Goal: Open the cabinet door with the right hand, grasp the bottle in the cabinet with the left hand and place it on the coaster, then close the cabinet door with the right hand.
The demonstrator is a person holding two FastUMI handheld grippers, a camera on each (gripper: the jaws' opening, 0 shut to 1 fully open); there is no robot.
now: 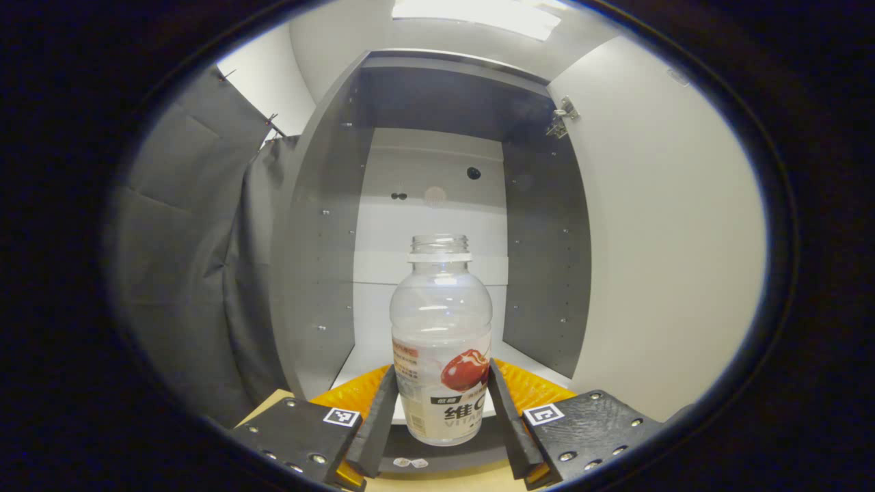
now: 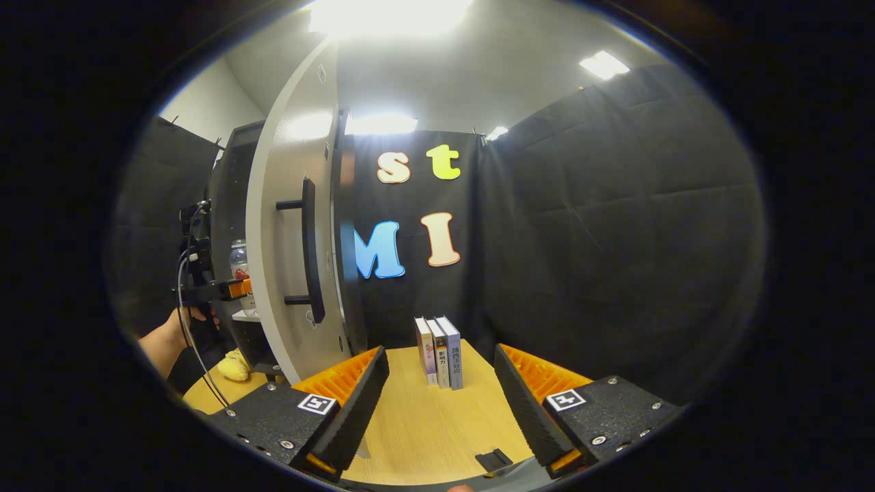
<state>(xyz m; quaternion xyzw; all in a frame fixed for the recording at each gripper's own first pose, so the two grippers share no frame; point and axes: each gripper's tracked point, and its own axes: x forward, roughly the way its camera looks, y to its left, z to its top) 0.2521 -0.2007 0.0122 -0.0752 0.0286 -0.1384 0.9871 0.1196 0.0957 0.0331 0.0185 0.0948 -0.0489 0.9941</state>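
Clear plastic capless bottle [image 1: 441, 342]: upright in open grey cabinet [image 1: 321, 273], left gripper [image 1: 441, 410] fingers flanking it, contact uncertain. Right gripper [image 2: 441, 403]: fingers apart, empty, near white door [image 2: 287, 239].

3 books [image 2: 439, 352] upright, side by side on wood table [image 2: 417, 417], near back cloth wall. Yellow obj [image 2: 234, 367] low at left, can't tell what. Small dark clip-like item [image 2: 493, 460] at table's near edge.

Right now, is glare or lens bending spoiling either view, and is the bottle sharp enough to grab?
Left gripper view: the bottle is sharp between the left gripper fingers, the cabinet sides bow from the fisheye, and the ceiling light is washed out. Right gripper view: ceiling glare bleaches the top of the cabinet door, the books stay crisp, and the right gripper is open.
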